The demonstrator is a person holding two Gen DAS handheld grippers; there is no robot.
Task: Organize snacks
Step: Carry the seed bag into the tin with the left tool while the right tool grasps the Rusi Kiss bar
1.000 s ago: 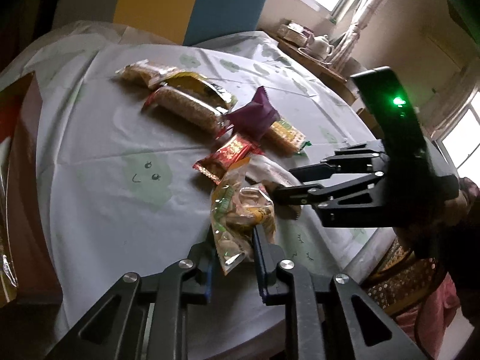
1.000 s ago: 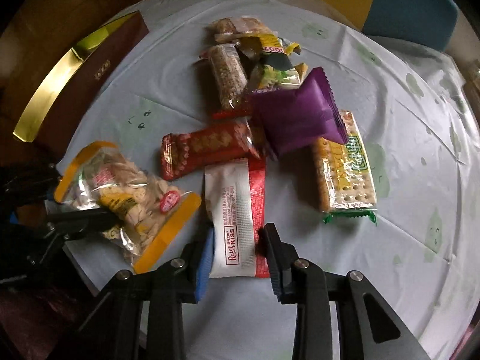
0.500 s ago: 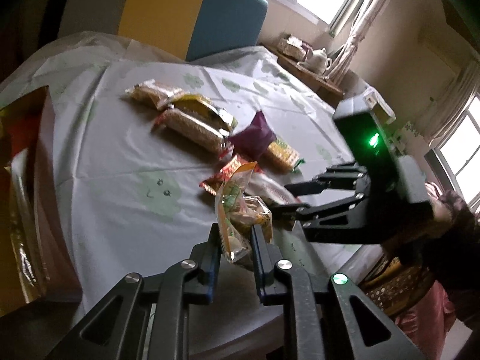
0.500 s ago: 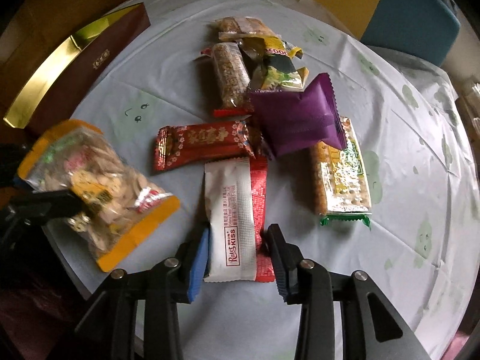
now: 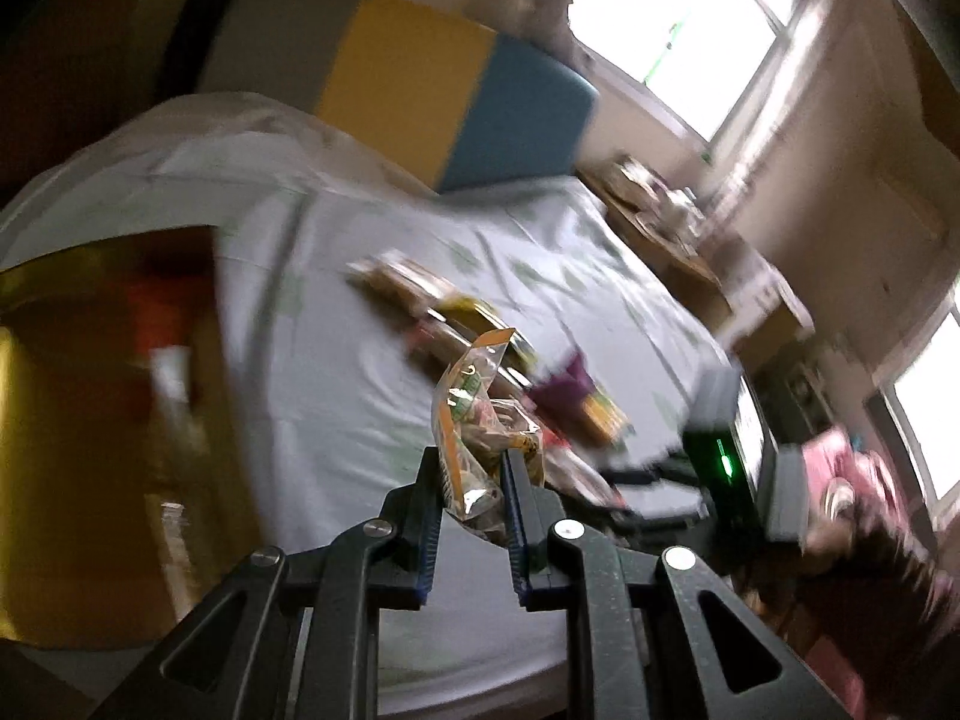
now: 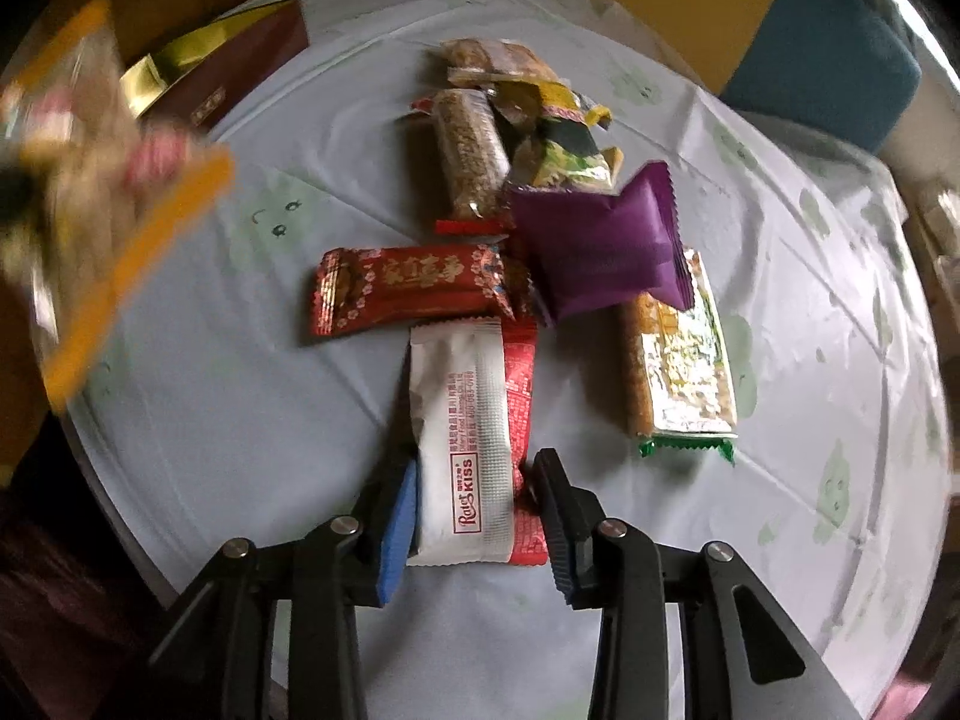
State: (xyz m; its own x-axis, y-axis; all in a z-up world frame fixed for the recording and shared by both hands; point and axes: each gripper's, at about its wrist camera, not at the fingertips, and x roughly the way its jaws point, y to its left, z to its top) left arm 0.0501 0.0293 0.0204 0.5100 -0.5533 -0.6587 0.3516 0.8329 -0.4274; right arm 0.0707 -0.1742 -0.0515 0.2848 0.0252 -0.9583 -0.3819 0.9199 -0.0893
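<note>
- We see a clear, glossy plastic snack bag with orange edges (image 5: 474, 420), crinkled and catching light.
- The white and red snack wrapper (image 6: 474, 438) looks matt, with a ribbed seam.
- The purple foil-like pouch (image 6: 600, 246) has a soft sheen.
- The pale printed tablecloth (image 6: 240, 420) looks smooth, thin and creased.
- The dark red box (image 6: 240, 72) has a shiny gold lining.
- The black gripper fingers (image 6: 558, 510) look like matt plastic.

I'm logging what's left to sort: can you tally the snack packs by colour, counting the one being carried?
Red: 1
White and red: 1
Purple: 1
Clear grain bars: 2
Yellow-green: 1
Green-edged crackers: 1
Orange-edged clear bag, held by the left gripper: 1
Total: 8
</note>
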